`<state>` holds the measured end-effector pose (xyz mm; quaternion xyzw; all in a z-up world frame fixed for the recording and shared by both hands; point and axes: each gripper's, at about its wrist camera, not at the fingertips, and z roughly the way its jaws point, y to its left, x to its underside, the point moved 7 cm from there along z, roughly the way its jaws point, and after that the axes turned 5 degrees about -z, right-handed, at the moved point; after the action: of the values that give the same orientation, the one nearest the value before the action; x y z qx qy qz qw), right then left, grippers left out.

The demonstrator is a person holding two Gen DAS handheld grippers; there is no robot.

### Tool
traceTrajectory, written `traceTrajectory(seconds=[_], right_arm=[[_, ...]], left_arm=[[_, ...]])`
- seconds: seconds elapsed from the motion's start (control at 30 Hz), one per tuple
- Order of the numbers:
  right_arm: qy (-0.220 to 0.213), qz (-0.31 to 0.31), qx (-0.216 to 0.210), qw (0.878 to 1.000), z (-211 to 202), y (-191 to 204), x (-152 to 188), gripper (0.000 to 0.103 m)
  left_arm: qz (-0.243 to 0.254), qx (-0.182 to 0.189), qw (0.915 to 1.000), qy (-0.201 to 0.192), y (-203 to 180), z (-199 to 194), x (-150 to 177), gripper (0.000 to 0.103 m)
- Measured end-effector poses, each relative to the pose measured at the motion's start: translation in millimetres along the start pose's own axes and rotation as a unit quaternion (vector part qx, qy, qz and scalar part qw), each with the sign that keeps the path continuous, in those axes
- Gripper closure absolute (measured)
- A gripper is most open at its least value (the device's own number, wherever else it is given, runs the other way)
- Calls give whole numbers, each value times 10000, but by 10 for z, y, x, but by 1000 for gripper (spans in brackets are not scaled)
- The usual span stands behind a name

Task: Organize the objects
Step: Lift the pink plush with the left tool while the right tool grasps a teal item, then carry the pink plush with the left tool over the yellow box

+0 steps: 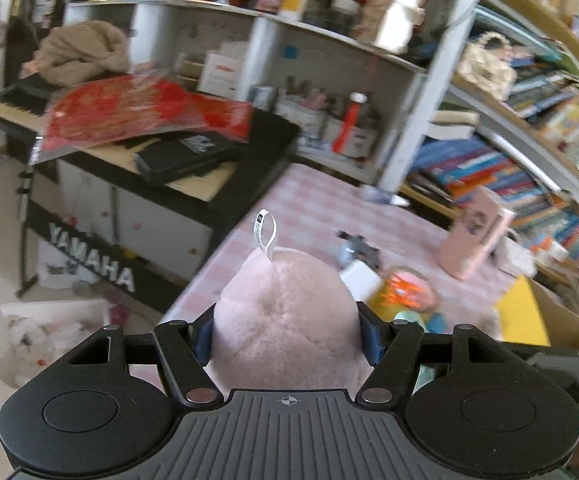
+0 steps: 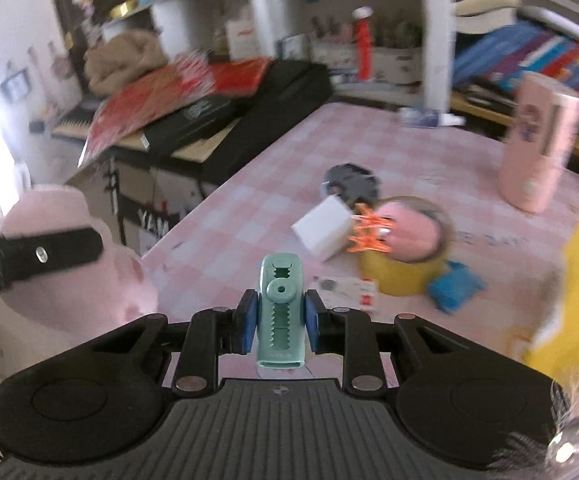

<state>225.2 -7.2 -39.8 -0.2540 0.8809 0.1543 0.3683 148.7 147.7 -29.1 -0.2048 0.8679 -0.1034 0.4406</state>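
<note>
Left claw [image 1: 287, 336] clamped on pink plush toy [image 1: 285, 312], right claw [image 2: 276, 322] gripping green eraser [image 2: 280, 312]

Before you, a table [image 2: 273, 152] in pink-and-white check carries a yellow tape roll [image 2: 403, 276], a white block [image 2: 323, 228] leaning against it, a blue scrap [image 2: 455, 286], a flat card [image 2: 349, 290], a dark round gadget [image 2: 349, 182] and an upright pink tumbler [image 2: 539, 144] near the far edge.
</note>
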Motion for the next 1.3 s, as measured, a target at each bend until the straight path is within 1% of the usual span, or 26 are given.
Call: traceTrajectory(seconds=[0.07,0.23,0.37,0.5,0.67,0.87,1.1,1.3], right_arm=[[-80,159,117,9998,-176,-48,49,80],[-195,530,523,9970,-575,-118,322,80],[-162,837,771,9934,-798,-121,592,80],[-155,990,960,9903,-1010,-59,847,80],[-147,1241,1237,9844,-1282,-40,1150,80],[-177,1695,1654,9714,-1611,-121,1539,80],[-275,2297,2155,9487,-2018,-259,1931,80],[-359,2639,2538,9299,-2298,-343,2129,80]], left_arm=[[86,170,9998,78,-65,-37,88,36],[409,525,9972,351,-212,-169,339,36],[634,711,9942,491,-296,-306,523,36],[805,879,9908,643,-374,-431,703,36],[1095,1131,9843,803,-513,-560,916,36],[1520,1508,9713,1040,-764,-650,1178,36],[2024,2035,9502,1216,-1103,-772,1418,36],[2348,2415,9326,1292,-1359,-835,1549,36]])
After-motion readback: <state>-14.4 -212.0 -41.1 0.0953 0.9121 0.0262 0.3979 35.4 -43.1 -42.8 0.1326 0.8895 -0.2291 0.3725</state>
